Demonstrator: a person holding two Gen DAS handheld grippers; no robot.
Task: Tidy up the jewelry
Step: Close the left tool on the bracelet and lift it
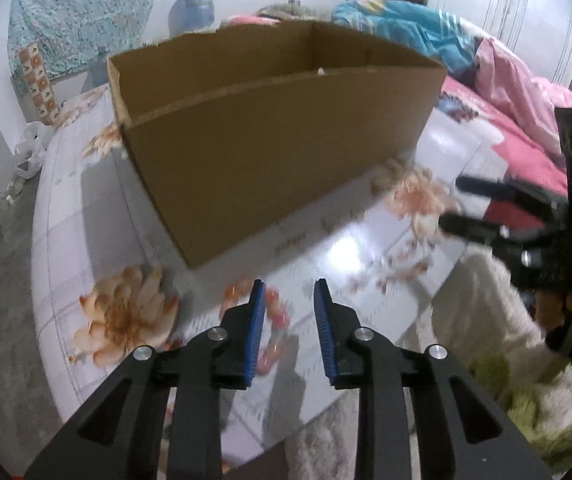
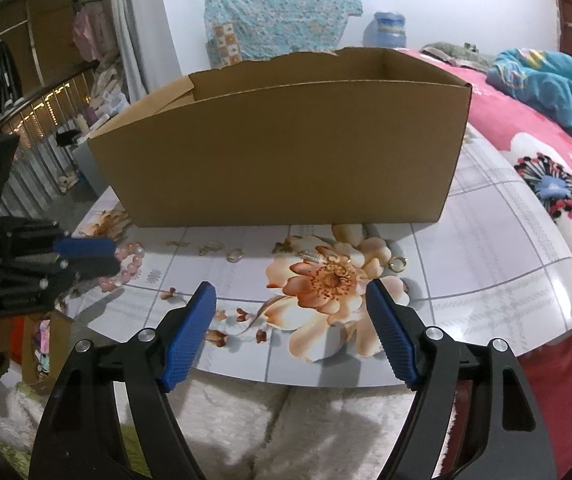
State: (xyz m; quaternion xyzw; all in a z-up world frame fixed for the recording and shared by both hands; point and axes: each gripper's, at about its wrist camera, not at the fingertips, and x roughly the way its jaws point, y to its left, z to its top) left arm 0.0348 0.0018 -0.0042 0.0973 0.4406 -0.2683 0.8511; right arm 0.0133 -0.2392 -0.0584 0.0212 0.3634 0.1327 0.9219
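Note:
An open brown cardboard box (image 2: 286, 148) stands on the flowered table (image 2: 486, 272); it also shows in the left wrist view (image 1: 270, 136). A pink bead bracelet (image 2: 128, 266) lies at the table's left, and shows blurred in the left wrist view (image 1: 276, 320). My left gripper (image 1: 289, 304) is open just above the bracelet, fingers on either side of it; it also shows in the right wrist view (image 2: 98, 258). Small gold rings (image 2: 398, 263) and earrings (image 2: 222, 250) lie in front of the box. My right gripper (image 2: 291, 298) is open and empty over the table's front edge.
A bed with a pink flowered cover (image 2: 546, 184) and a blue blanket (image 2: 546, 80) lies to the right. A white fuzzy rug (image 2: 306, 420) lies below the table's front edge. A railing (image 2: 46, 128) runs at far left.

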